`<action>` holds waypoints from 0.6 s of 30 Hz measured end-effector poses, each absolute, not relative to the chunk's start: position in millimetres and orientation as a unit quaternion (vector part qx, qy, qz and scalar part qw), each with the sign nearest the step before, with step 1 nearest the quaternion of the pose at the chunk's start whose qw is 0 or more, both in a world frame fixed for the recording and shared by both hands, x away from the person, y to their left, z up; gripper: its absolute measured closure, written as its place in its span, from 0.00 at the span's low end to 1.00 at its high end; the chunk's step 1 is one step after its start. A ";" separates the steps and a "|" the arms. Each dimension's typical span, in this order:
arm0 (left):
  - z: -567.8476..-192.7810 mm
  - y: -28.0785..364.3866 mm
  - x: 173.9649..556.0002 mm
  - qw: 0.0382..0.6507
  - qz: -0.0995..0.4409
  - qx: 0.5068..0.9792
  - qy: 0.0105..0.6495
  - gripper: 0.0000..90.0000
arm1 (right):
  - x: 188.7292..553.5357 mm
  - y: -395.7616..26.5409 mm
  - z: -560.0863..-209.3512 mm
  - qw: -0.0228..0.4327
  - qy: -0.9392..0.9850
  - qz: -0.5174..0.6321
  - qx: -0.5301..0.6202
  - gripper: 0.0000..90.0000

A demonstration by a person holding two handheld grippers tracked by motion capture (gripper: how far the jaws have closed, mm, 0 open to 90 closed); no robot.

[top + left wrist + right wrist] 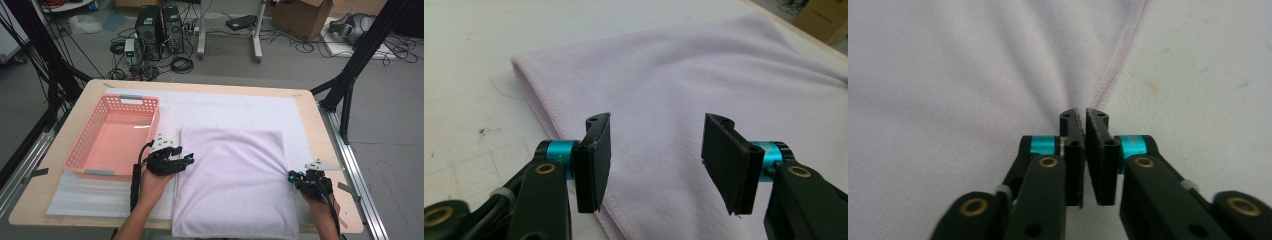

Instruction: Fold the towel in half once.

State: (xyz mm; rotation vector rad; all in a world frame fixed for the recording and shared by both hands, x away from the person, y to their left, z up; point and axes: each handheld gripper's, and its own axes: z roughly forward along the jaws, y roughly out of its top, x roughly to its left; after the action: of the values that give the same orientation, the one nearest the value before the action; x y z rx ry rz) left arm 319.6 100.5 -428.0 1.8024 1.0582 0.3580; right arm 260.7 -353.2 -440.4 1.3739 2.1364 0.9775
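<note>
On the left of the table [60,150] sits a pink basket [116,135]. It rests on a white mat [225,107] that covers most of the wood.

Just right of the basket is your left gripper [186,160]. It sits at the left edge of the towel [232,180]. In the left gripper view, this gripper [655,160] has its jaws wide apart. Nothing is between them. They hang over the towel [684,85], close to its stitched left edge, and they do not pinch it.

The towel is pale purple and folded into a big square. It lies flat on the mat, in the middle of the table, and its near edge reaches the front of the table.

On the right, your right gripper [291,176] is at the right edge of the towel. In the right gripper view, this gripper [1083,122] has its jaws almost together. They pinch the towel [948,75] right at its stitched edge. The cloth pulls into small folds that run toward the jaws. The mat [1208,75] shows bare beside the towel there.
</note>
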 end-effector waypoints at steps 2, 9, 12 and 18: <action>-428.3 98.3 327.4 0.479 0.156 0.743 0.441 0.50 | 263.4 -356.3 -438.4 0.213 0.755 0.368 0.500 0.73; -433.6 98.4 359.0 0.439 0.174 0.744 0.473 0.51 | 285.5 -365.4 -428.2 0.224 0.743 0.380 0.503 0.69; -436.7 97.2 370.6 0.418 0.188 0.745 0.486 0.50 | 298.0 -366.3 -426.4 0.219 0.743 0.387 0.499 0.69; -447.1 92.2 389.4 0.392 0.201 0.746 0.499 0.52 | 320.1 -364.0 -429.5 0.208 0.745 0.390 0.499 0.65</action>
State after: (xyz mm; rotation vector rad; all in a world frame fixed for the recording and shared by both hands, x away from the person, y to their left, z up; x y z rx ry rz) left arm 389.4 92.2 -447.1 1.8948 1.2680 0.5117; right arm 320.1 -364.0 -429.5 1.3896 2.0734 1.0851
